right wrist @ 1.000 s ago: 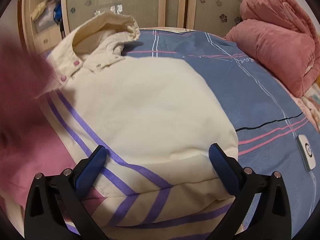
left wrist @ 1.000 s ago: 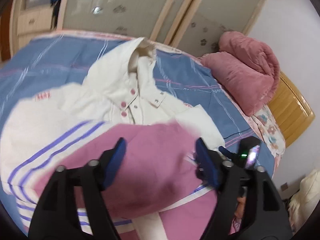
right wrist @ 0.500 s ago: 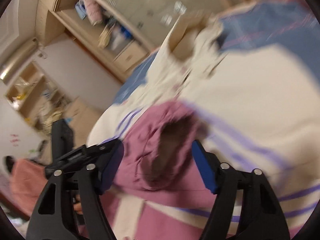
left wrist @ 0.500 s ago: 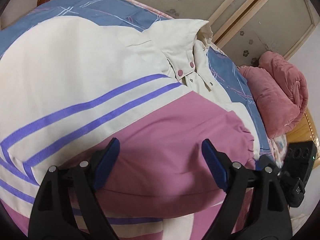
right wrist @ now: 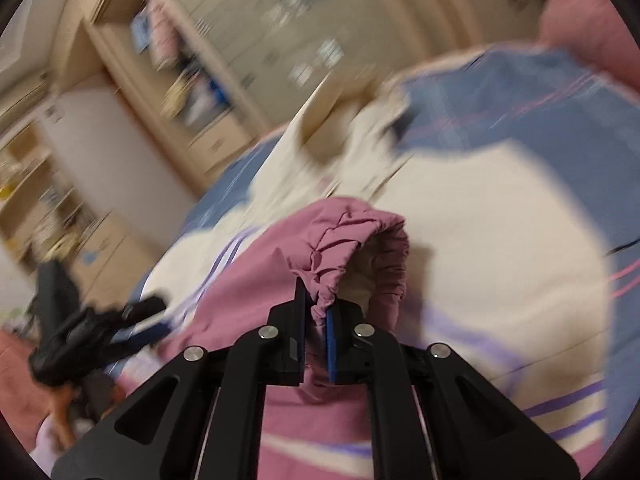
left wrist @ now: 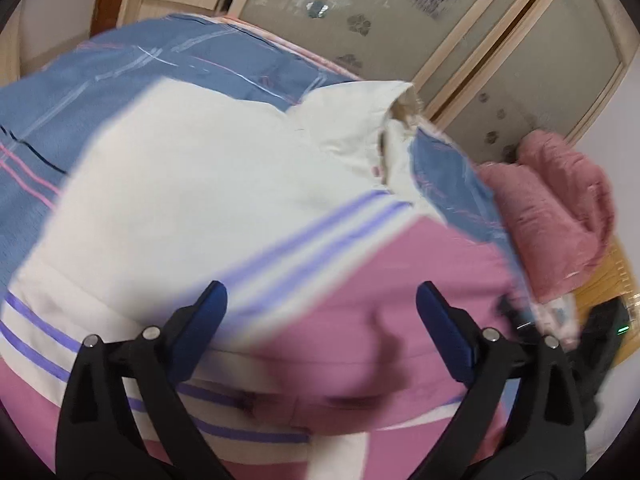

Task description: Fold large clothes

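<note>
A cream jacket [left wrist: 208, 200] with purple stripes and pink sleeves lies on the blue bed sheet [left wrist: 132, 64], collar toward the wardrobe. My left gripper [left wrist: 320, 312] is open and empty, hovering just above the pink sleeve [left wrist: 380, 300] folded across the jacket body. My right gripper [right wrist: 316, 316] is shut on the gathered pink sleeve cuff [right wrist: 340, 248] and holds it over the cream jacket body [right wrist: 500, 240]. The left gripper [right wrist: 92, 340] also shows blurred at the lower left of the right wrist view.
A rolled pink blanket [left wrist: 556, 204] lies at the right side of the bed. Sliding wardrobe doors [left wrist: 400, 20] stand behind the bed. Wooden shelves and drawers [right wrist: 132, 92] line the wall to the left. A black device [left wrist: 600, 332] with a green light sits at the right.
My right gripper has closed on the pink sleeve cuff, having been open around it before. My left gripper has shifted over the sleeve; both views are blurred by motion.
</note>
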A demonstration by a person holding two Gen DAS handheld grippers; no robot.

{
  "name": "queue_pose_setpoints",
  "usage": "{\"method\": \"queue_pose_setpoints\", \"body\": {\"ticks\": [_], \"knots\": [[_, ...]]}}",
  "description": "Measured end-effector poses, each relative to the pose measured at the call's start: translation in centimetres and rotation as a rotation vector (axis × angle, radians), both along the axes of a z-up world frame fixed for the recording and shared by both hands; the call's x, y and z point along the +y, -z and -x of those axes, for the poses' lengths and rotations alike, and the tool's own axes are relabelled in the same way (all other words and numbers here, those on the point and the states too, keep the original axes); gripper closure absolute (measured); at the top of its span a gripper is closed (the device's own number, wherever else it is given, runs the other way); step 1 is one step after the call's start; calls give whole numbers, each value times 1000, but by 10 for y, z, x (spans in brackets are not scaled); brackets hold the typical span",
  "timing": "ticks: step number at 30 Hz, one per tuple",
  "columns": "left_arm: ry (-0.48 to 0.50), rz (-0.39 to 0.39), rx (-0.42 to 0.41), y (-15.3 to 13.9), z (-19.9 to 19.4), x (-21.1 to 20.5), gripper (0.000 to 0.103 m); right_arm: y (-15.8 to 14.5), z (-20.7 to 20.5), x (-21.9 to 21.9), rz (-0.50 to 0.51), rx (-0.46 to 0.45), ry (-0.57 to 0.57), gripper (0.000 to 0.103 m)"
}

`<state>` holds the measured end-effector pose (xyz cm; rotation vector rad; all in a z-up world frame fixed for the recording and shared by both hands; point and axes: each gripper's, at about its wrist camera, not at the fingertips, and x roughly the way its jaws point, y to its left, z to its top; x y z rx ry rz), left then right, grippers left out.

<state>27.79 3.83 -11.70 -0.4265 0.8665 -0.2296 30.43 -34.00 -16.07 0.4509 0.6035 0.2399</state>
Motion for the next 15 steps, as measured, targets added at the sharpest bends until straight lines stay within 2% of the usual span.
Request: {"method": "queue_pose_setpoints", "body": {"ticks": [2, 4, 5, 8, 9, 11, 13, 15], "knots": [[-21, -21, 39, 7, -5, -2, 6, 0, 0, -9, 35, 6, 67, 95], [-20, 20, 89, 18, -10, -7, 6, 9, -7, -14, 118, 50, 99, 95], [-29, 9, 96, 21, -11, -9, 6, 16, -10, -13, 137, 75, 96, 95], [-50, -137, 109, 30, -15, -33, 6, 30, -19, -8, 182, 131, 108, 95], [-55, -214, 112, 33, -15, -44, 5, 31, -19, -4, 202, 130, 110, 95], [-59, -307, 103, 35, -15, -60, 2, 28, -21, 0, 241, 125, 115, 95], [-72, -336, 98, 35, -13, -66, 2, 31, -25, -5, 248, 147, 116, 95], [-91, -313, 88, 32, -10, -63, 2, 37, -30, -10, 242, 175, 115, 94]]}}
